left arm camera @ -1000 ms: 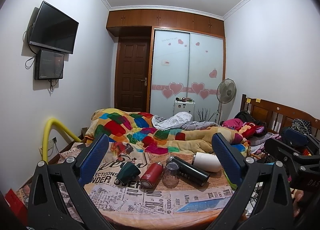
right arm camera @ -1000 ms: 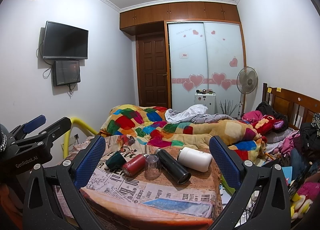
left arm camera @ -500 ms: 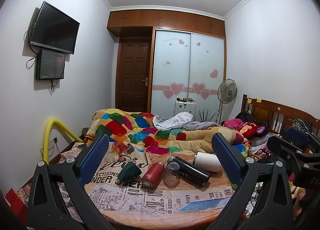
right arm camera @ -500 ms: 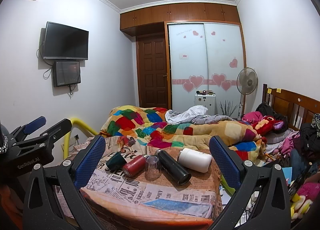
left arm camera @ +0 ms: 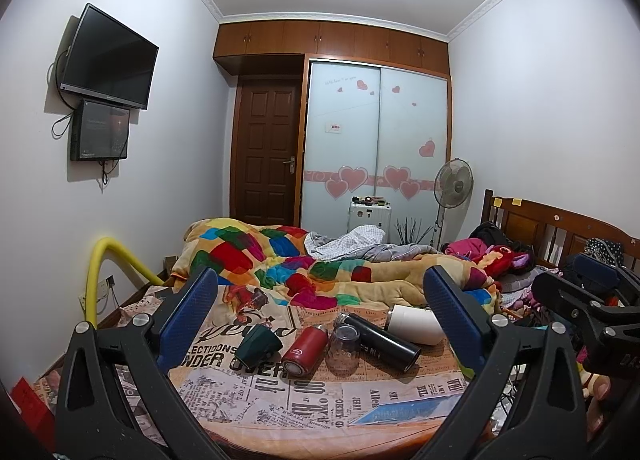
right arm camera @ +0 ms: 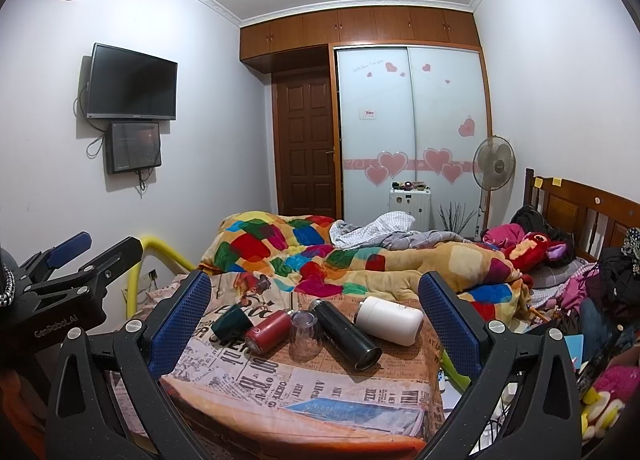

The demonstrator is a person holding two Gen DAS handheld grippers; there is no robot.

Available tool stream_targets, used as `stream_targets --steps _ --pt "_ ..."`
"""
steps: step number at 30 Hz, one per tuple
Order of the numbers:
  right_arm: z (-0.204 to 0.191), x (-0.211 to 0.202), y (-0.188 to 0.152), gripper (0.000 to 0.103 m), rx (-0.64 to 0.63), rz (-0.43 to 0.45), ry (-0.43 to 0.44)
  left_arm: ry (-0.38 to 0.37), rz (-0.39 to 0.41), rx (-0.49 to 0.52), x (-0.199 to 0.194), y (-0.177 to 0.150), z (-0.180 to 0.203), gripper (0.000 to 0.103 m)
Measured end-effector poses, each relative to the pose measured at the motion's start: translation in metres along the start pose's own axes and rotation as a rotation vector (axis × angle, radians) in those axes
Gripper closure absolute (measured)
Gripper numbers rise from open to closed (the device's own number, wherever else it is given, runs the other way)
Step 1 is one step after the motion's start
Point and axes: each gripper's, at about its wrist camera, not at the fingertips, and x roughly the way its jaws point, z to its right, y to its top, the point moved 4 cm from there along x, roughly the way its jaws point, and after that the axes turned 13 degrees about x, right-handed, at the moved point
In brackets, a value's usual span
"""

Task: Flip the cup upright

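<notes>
Several drinking vessels lie in a row on a newspaper-print cloth (left arm camera: 280, 400) over the bed's near end. A dark green cup (left arm camera: 256, 347) (right arm camera: 229, 322) lies on its side at the left. Beside it lie a red flask (left arm camera: 305, 350) (right arm camera: 268, 331), a black flask (left arm camera: 380, 342) (right arm camera: 346, 334) and a white flask (left arm camera: 414, 324) (right arm camera: 389, 320). A clear glass (left arm camera: 343, 348) (right arm camera: 306, 334) stands upside down between them. My left gripper (left arm camera: 320, 314) and right gripper (right arm camera: 314, 308) are both open and empty, held back from the row.
A colourful quilt (left arm camera: 320, 272) is heaped behind the cups. Clothes and a red plush toy (right arm camera: 532, 246) lie by the wooden headboard (right arm camera: 580, 211) at the right. A yellow tube (left arm camera: 116, 260) arches at the left wall. Each gripper shows in the other's view.
Both views have shifted only slightly. The cups and flasks have not moved and both grippers stay open.
</notes>
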Motion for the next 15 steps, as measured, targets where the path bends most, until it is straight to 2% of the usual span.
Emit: stream_targets --steps 9,15 --pt "0.0 0.0 0.0 0.0 0.0 -0.007 -0.002 0.002 -0.006 -0.002 0.001 0.0 0.0 0.0" --pt "0.006 0.012 -0.004 0.0 -0.002 -0.031 -0.01 0.005 -0.034 -0.009 0.017 -0.008 -0.007 0.0"
